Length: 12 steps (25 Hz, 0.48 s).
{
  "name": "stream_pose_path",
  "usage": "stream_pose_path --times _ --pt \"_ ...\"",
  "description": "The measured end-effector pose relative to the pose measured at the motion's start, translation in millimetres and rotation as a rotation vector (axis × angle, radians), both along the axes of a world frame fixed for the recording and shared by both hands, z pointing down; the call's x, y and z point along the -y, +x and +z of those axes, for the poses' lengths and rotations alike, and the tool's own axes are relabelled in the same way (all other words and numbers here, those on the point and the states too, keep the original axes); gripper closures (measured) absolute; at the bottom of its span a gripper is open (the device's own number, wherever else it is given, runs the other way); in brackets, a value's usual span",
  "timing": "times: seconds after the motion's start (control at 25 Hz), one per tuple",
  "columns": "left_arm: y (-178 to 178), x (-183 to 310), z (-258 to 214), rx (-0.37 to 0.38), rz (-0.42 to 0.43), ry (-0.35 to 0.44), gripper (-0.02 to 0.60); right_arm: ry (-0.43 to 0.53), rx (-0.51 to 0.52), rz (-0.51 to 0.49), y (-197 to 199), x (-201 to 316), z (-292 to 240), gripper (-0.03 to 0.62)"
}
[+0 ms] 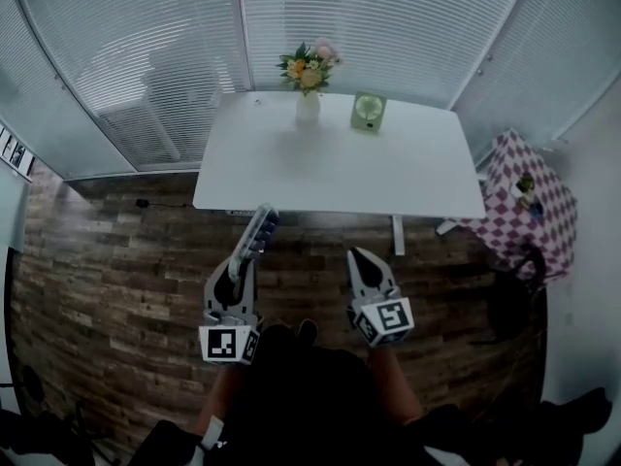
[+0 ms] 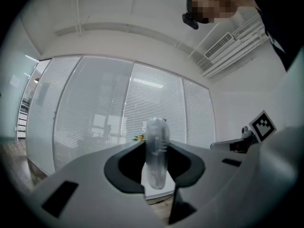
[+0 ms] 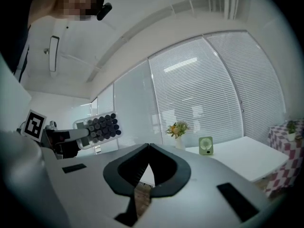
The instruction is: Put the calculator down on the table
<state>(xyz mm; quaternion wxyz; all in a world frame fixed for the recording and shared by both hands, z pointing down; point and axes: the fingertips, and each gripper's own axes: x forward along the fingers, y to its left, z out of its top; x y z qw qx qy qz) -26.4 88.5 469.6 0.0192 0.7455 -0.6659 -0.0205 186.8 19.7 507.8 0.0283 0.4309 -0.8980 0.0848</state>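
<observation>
Left hand-held gripper (image 1: 247,255) is clamped on one end of the calculator (image 3: 100,127), up in the air at lower centre of the frame, short of the white surface (image 1: 408,163). With that end-only pinch it could swing or slip out over the wood floor (image 1: 116,260). It's a slim, clear-cased thing with rows of dark round keys. Right hand-held gripper (image 1: 359,255) is closed and empty.

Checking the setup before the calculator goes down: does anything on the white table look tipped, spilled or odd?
Nothing stands out. The flower vase and the small green fan stand upright near the far edge of the white table, and the calculator sits clamped in the left gripper, short of the table.
</observation>
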Motion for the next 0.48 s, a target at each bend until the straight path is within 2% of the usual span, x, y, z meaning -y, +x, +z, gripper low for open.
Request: stream_pose_path --times 0.12,0.36,0.48 --pt "-2 0 2 -0.013 -0.013 -0.003 0.481 0.005 0.032 -0.016 -2 2 2 0.588" --pt "-4 9 8 -0.019 -0.019 -0.015 0.481 0.017 -0.004 0.001 0 12 0 0.588" --pt "-5 20 9 -0.019 -0.017 -0.010 0.480 0.009 0.011 0.004 -1 18 5 0.588"
